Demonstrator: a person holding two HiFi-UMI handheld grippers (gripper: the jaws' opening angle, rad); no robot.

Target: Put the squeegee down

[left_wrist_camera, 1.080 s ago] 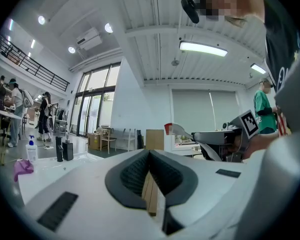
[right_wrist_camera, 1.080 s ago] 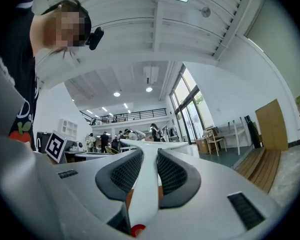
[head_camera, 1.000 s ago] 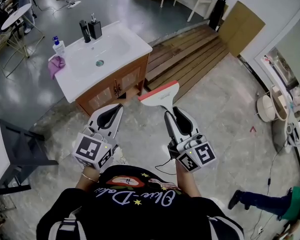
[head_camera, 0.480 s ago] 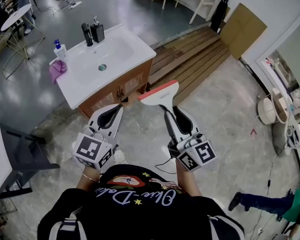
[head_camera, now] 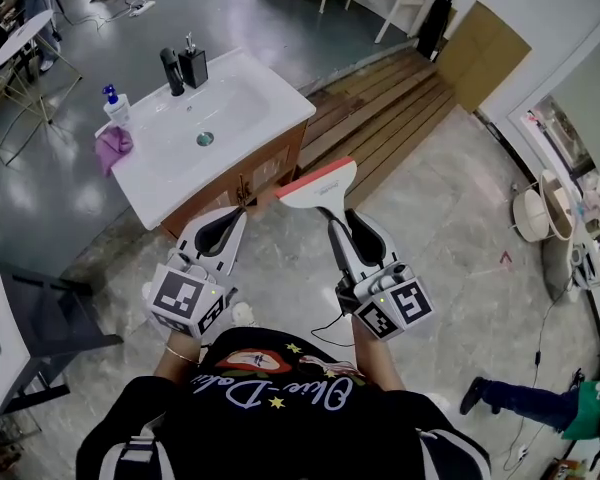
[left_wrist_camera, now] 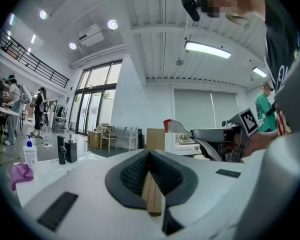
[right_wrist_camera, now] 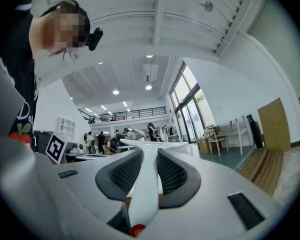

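Head view: the sink counter (head_camera: 270, 93) has crept slightly closer. My right gripper (head_camera: 344, 224) still clamps the squeegee (head_camera: 318, 184) by its handle, blade in the air just short of it. Left gripper (head_camera: 220, 230) pinched together, empty. Nothing set down yet.

Left hand-held gripper (head_camera: 242, 211) closed, right hand-held gripper (head_camera: 341, 220) clamped.

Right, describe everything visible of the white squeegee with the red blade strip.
The white squeegee looks like smooth plastic: a wide T-shaped head with a red strip along its far edge, tapering into a slim handle with a red spot at its butt end. The right gripper is shut on the handle, holding it in the air, head pointing forward, above the stone floor. Nothing else touches it.
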